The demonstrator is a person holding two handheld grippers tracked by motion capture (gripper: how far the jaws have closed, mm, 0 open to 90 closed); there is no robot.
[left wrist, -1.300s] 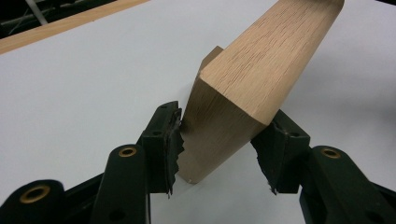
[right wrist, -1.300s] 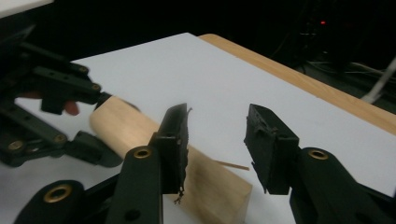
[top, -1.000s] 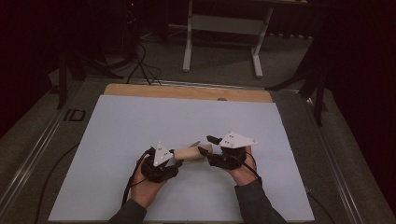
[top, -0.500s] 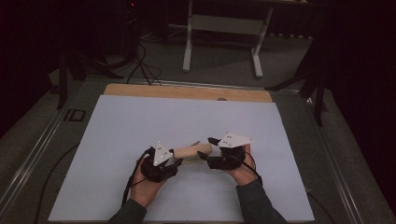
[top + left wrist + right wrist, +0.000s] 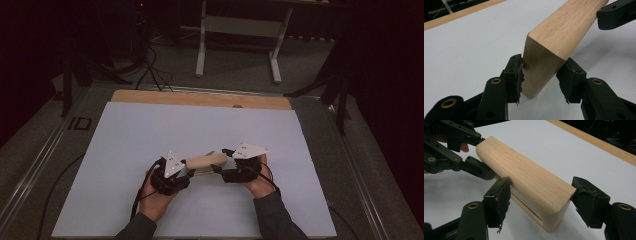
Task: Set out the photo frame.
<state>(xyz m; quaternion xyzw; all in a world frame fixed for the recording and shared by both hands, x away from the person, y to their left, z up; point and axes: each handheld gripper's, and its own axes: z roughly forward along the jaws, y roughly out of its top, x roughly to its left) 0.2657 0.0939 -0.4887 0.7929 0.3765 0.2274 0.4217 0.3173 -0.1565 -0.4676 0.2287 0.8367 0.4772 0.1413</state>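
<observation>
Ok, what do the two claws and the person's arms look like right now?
Both are black two-jaw tools. The left claw and right claw each carry a grey three-cornered plate on top with small dark marks. Brass-coloured rivets stud the jaws, the pads are jagged black rubber, black cables trail back, and the sleeves are dark grey.

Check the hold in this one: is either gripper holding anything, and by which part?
The left gripper clamps one end of the wooden block. The right gripper, whose jaws have just been opening, brackets the other end without a clear grip.

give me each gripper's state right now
left gripper: jaws shut on the wooden block, just been closing.
right gripper: jaws open around the block's other end, just been opening.
</observation>
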